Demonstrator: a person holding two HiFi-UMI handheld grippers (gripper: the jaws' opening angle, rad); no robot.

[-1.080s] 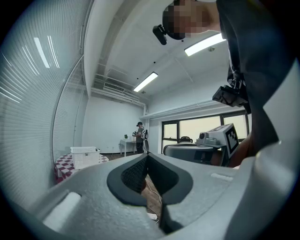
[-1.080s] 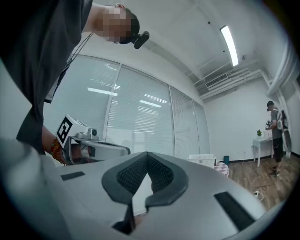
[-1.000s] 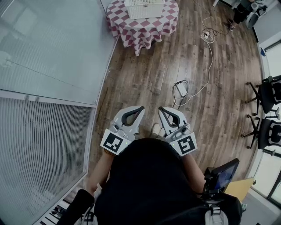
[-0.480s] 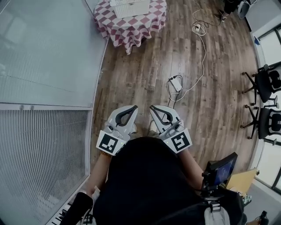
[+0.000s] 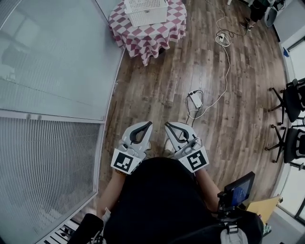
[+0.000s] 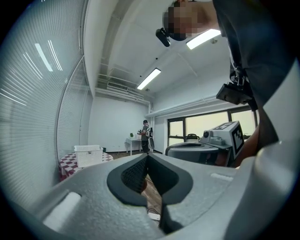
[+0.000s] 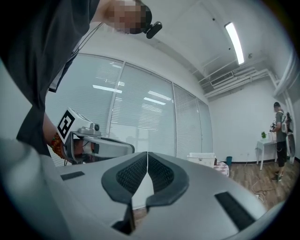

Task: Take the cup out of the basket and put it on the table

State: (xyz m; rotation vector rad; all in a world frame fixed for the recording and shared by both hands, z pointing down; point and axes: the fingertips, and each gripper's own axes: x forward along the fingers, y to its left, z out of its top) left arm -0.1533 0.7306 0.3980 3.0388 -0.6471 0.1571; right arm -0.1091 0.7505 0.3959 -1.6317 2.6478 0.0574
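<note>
A white slatted basket [image 5: 145, 10] stands on a round table with a red-and-white checked cloth [image 5: 152, 33] at the far end of the wooden floor. No cup shows in any view. My left gripper [image 5: 148, 124] and right gripper [image 5: 167, 125] are held side by side in front of the body, far from the table, both shut and empty. The left gripper view has the basket [image 6: 88, 154] small at the left beyond the closed jaws [image 6: 147, 157]. From the right gripper view the basket [image 7: 201, 159] lies past the closed jaws [image 7: 147, 153].
A glass wall with blinds [image 5: 52, 71] runs along the left. A white adapter with its cable [image 5: 196, 99] and a power strip [image 5: 222, 38] lie on the floor ahead. Office chairs [image 5: 293, 100] stand at the right. A person [image 6: 146, 136] stands by a far white desk.
Both grippers stay shut and side by side and have dipped slightly in the head view. The table and basket now sit a little lower in that view.
</note>
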